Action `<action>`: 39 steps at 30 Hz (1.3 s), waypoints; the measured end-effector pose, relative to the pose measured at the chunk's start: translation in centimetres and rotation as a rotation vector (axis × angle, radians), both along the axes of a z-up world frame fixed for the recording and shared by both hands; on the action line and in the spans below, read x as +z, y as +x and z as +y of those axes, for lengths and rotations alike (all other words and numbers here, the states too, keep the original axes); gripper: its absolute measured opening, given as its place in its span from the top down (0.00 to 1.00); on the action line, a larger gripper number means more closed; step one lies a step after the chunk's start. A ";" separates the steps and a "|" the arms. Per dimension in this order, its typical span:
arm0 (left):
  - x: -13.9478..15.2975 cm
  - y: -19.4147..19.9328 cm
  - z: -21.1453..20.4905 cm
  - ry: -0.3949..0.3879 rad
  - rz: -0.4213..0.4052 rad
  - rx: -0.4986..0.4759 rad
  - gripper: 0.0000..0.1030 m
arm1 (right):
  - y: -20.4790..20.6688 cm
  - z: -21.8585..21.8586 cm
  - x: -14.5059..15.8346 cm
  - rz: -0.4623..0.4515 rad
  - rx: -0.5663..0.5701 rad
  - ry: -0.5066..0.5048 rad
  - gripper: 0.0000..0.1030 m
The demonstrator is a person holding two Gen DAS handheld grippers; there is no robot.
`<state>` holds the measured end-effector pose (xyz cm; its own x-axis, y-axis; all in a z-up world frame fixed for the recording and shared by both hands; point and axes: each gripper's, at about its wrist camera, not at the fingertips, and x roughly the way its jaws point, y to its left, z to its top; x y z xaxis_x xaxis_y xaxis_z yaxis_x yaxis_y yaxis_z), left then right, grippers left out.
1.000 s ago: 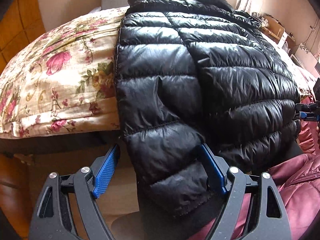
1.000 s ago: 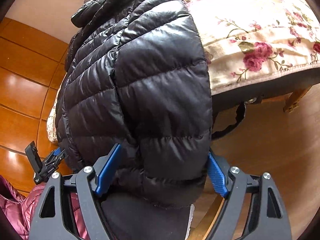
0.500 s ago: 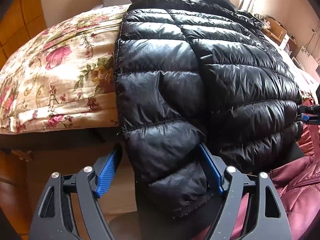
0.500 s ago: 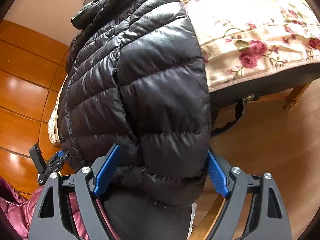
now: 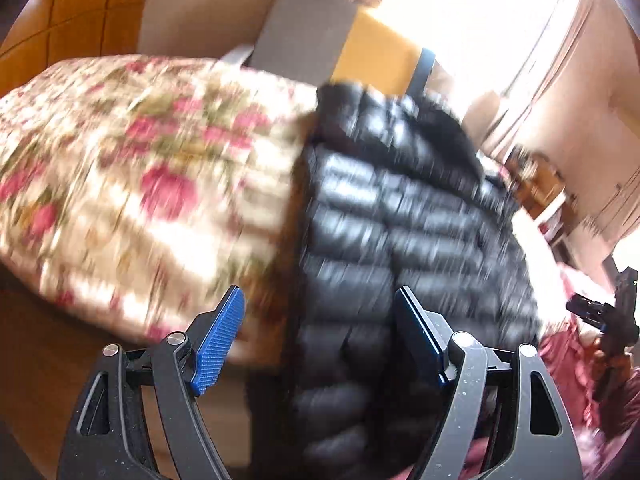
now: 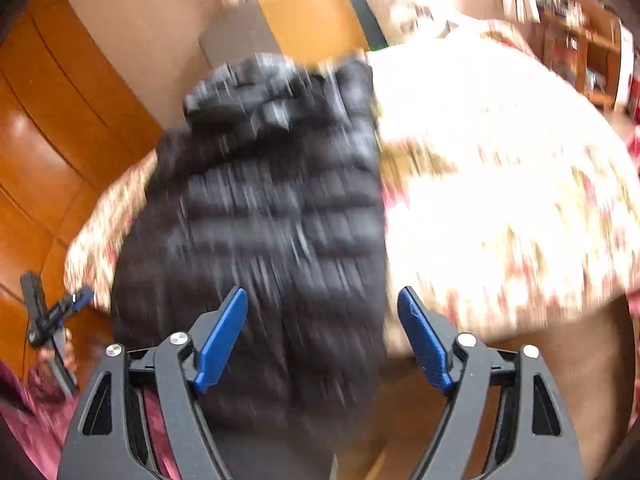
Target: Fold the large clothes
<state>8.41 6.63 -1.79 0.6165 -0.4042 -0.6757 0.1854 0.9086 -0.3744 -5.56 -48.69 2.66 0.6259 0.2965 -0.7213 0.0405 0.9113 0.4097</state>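
Black puffer jacket [image 5: 400, 216], just one, is lying at twelve o'clock on one floral quilt [image 5: 132, 184]; we are holding our left gripper [image 5: 320, 344] wide and are closing our right gripper [image 6: 322, 340] on nothing; no writing readable

Black shiny puffy jacket [image 5: 384, 216] lying on the flowery padded bed cover [image 5: 140, 184], hem end hanging over the near edge. Behind the bed, a grey flat board [image 5: 304, 28] leaning by a yellow-brown wooden cupboard [image 5: 376, 56]. Orange-brown wooden floor [image 6: 52, 128] left of the bed, seen from the right wrist.
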 end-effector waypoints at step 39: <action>0.2 23.6 -26.8 0.264 -0.056 -0.273 0.48 | 25.4 -1.3 -3.9 0.070 -0.251 0.176 0.58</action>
